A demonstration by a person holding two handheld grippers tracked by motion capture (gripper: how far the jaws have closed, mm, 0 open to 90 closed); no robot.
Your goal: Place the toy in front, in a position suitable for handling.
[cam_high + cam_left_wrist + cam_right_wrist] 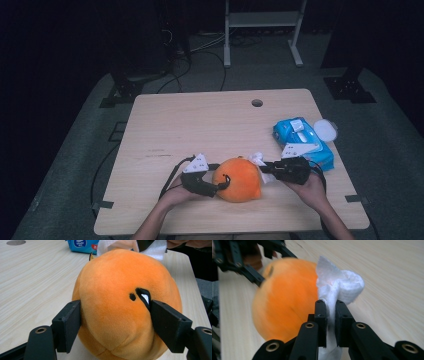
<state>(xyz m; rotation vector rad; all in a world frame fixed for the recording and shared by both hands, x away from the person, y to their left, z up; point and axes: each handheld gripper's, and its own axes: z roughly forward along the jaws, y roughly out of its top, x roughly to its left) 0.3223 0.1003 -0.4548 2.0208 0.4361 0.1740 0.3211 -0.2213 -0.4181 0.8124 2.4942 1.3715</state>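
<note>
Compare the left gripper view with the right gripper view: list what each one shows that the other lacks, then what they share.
Left gripper view alone: the blue wipes pack at the top edge, a round hole in the table, and the left gripper with its jaws pressed into the toy's sides.

Right gripper view alone: the right gripper with its jaws clamped on the white wipe, up close.

Both: the orange plush toy, the white wipe against it, and the wooden table.

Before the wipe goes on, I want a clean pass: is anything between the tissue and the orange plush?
Nothing visible: the tissue in the right gripper sits right beside the orange plush, which the left gripper clamps.
</note>
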